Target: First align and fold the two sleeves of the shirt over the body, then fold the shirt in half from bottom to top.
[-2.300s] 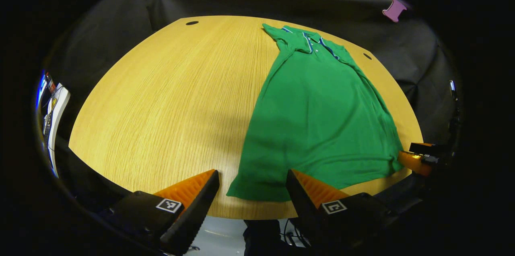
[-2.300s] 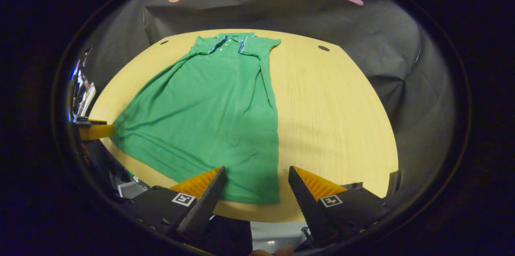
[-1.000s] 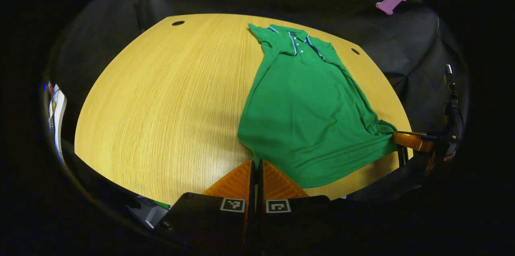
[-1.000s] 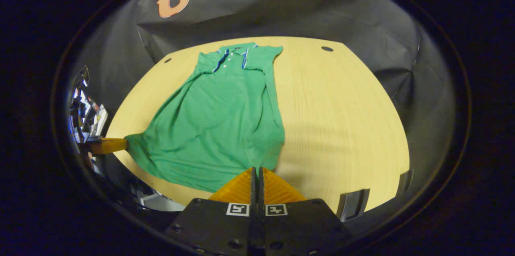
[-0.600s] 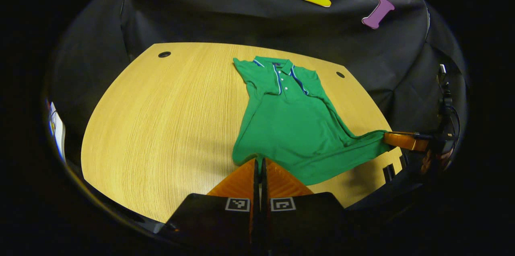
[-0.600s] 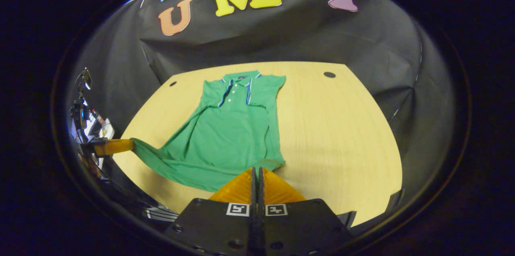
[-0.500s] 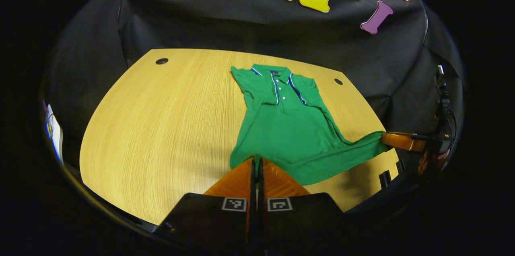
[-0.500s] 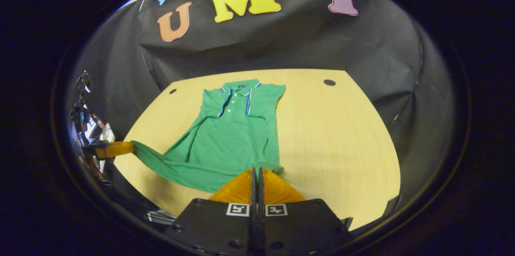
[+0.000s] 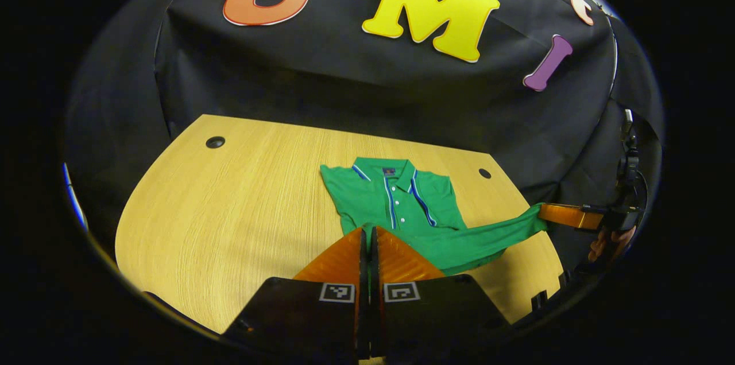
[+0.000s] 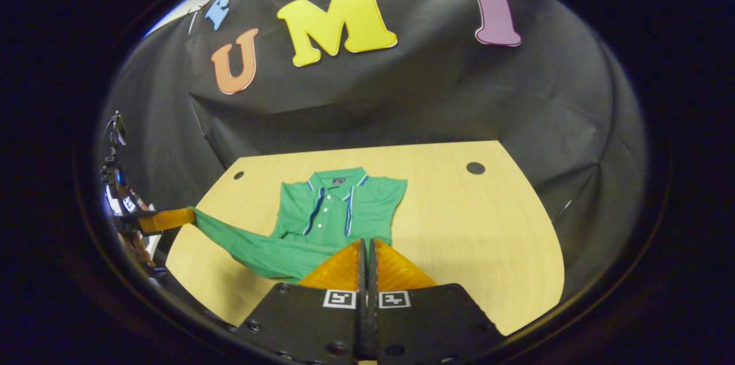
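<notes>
A green polo shirt (image 9: 396, 204) with blue-and-white placket stripes lies on the wooden table (image 9: 229, 210), collar toward the far wall, sleeves folded in over the body. My left gripper (image 9: 366, 229) is shut on the hem's left corner, held up off the table. My right gripper (image 10: 366, 241) is shut on the hem's right corner, also raised. The hem stretches between them as a taut green band above the shirt (image 10: 333, 210). In the left gripper view the right gripper (image 9: 568, 216) shows at far right; in the right gripper view the left gripper (image 10: 163, 218) shows at far left.
The wooden table (image 10: 471, 227) has round cable holes at its far corners (image 9: 215, 142) (image 10: 475, 168). Black cloth walls close in behind and beside it. A hand (image 9: 608, 241) holds the right gripper past the table's right edge.
Both grippers shut on the hem corners, then lifted and carried the hem toward the collar. The lower body has come off the table and now hangs over the upper part.
</notes>
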Available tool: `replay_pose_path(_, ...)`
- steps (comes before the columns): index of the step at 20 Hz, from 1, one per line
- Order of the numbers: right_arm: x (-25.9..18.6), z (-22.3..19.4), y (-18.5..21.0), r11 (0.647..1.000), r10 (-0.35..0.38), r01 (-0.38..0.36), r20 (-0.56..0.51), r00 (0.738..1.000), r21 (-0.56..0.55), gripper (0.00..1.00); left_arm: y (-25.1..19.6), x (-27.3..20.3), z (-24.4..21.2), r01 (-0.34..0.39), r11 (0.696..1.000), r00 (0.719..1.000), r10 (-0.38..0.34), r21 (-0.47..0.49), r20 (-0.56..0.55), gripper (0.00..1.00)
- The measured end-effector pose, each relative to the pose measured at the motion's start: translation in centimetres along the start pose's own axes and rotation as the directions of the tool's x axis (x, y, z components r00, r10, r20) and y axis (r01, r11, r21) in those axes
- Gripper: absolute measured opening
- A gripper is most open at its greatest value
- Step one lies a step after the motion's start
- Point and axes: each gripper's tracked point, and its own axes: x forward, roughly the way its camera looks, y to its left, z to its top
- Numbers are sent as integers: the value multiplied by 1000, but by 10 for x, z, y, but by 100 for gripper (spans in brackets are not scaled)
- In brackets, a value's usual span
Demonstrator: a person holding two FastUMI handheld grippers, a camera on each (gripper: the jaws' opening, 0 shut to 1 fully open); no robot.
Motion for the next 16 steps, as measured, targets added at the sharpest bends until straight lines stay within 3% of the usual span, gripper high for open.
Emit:
replay_pose_path(10,124,106,4,999,24,-22,60,998,-33,0,29,123,86,-7,1000,997,8,-3,75,6)
replay_pose_path(16,196,122,-5,999,22,-19,58,998,-46,0,48,185,101,-55,998,993,52,20,103,6)
